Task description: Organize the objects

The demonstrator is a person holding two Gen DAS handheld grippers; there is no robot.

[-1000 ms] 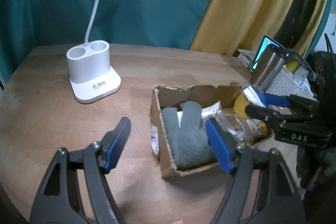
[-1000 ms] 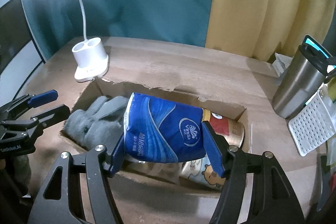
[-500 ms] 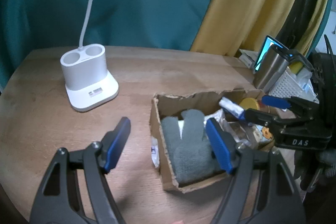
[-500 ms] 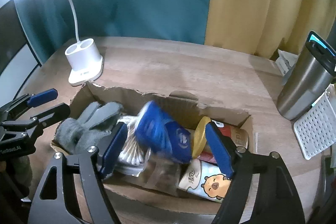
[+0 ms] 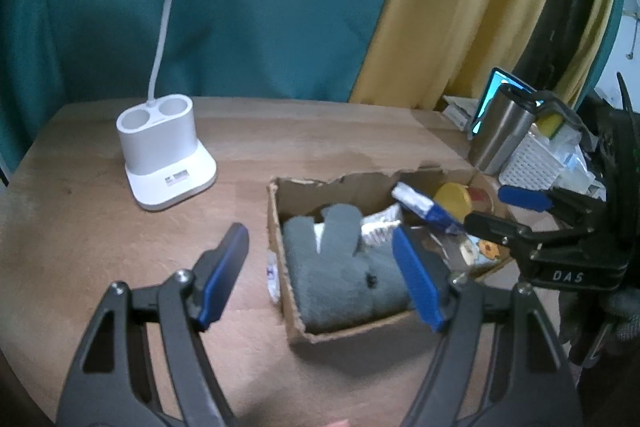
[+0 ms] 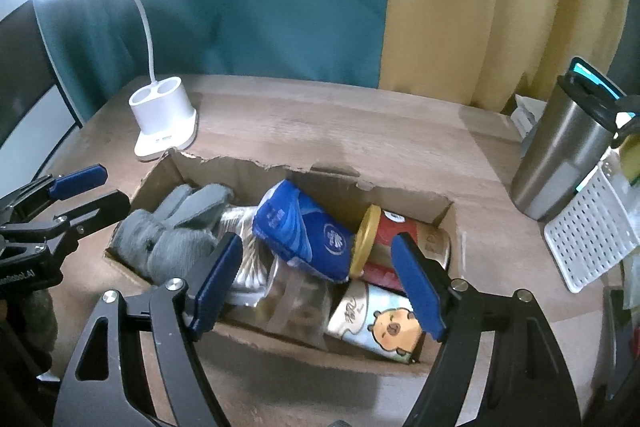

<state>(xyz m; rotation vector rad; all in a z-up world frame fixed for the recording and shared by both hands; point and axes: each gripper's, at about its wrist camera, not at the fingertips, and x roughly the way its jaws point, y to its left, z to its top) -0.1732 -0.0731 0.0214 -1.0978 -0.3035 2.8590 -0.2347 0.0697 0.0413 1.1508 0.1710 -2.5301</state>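
Judging by its crumpled wrapper, the tissue pack (image 6: pixel 304 231) should be light and soft, giving under the pads, with a film slick enough to slide; I would take it across its middle, where it is fullest. It is blue with white print and a round logo, and lies tilted in the box (image 6: pixel 400 195), leaning on the yellow-lidded can (image 6: pixel 396 239), with the grey gloves (image 6: pixel 172 227) to its left. My right hand-held gripper (image 6: pixel 316 279) hangs over the box's near side, fingers apart and holding nothing. My left hand-held gripper (image 5: pixel 320 271) is also spread wide and empty, above the box's left wall.
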